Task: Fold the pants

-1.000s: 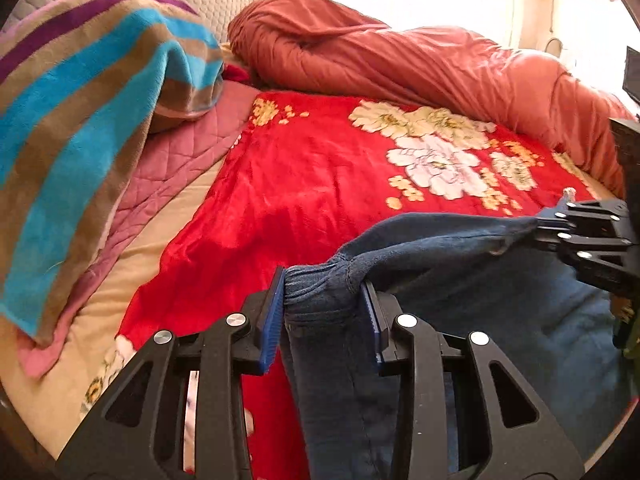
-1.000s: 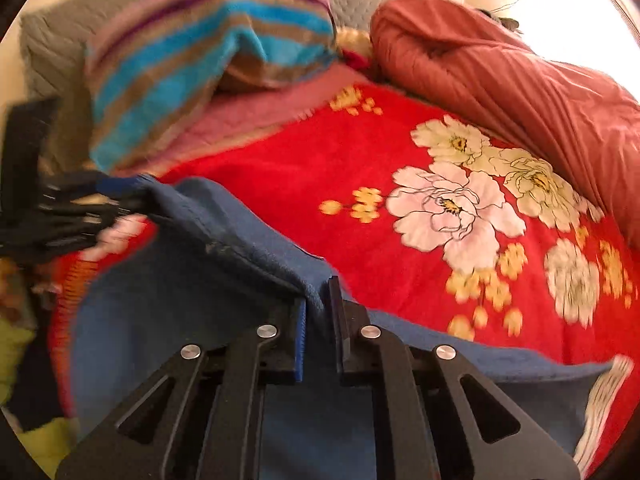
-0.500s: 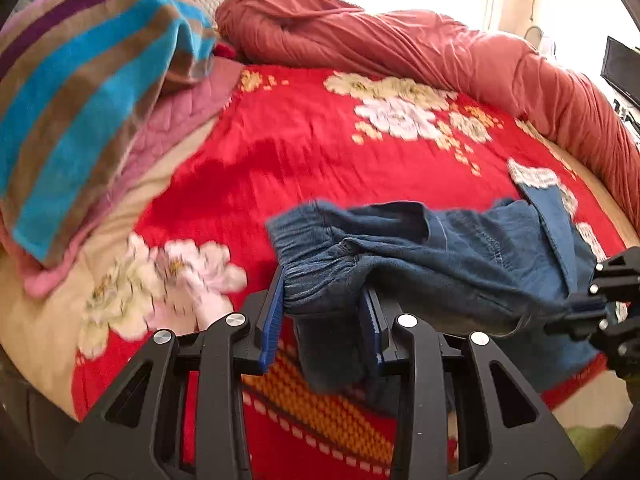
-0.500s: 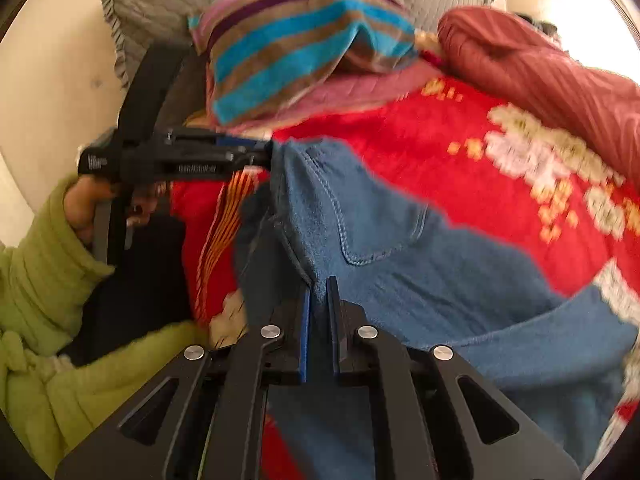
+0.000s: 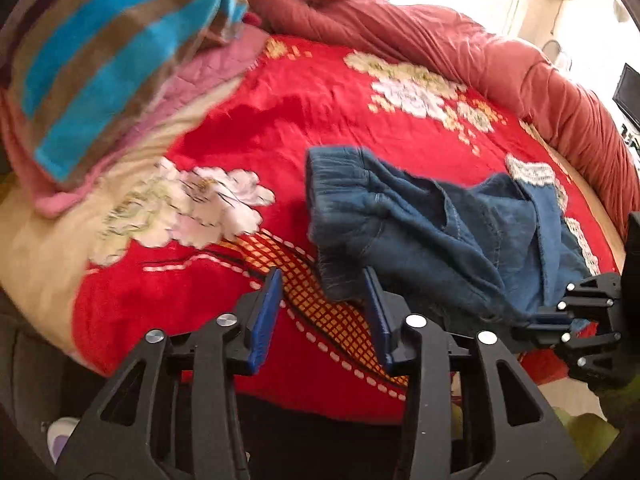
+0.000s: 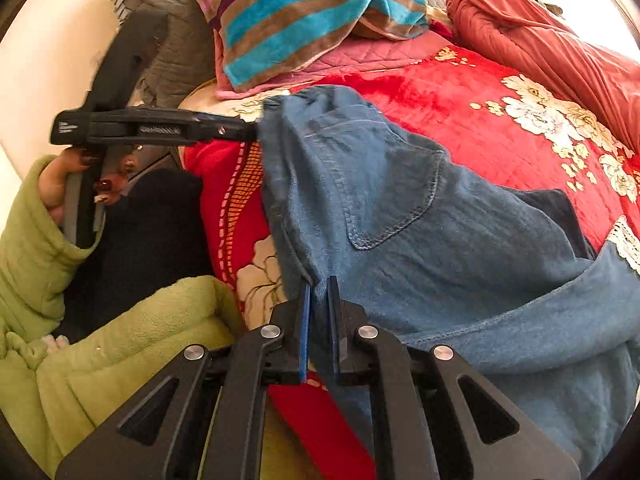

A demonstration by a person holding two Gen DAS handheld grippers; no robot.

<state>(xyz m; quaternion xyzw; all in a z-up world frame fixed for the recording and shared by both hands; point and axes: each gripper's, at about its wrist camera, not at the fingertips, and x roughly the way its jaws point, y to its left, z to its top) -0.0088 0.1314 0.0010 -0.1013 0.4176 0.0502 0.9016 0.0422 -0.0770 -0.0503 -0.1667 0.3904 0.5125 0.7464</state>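
Blue denim pants lie spread on the red floral bedspread near the bed's front edge. My left gripper has the bunched elastic waistband corner between its fingertips. The cloth rests against the right pad, and bedspread shows through a gap beside the left pad, so the jaws are not clamping it. In the right wrist view, my right gripper is shut on the pants' waistband edge. The left gripper there touches the far waistband corner, held by a hand. The right gripper also appears low right in the left wrist view.
A striped blue, brown and purple blanket is piled on pink quilting at the bed's head. A rust-red duvet is rolled along the far side. A green fleece sleeve and garment and something black lie off the bed's near edge.
Both grippers drew back toward the bed's near edge and lowered the pants onto the bedspread. The waistband, earlier filling the left jaws, now sits at their tips with a gap.
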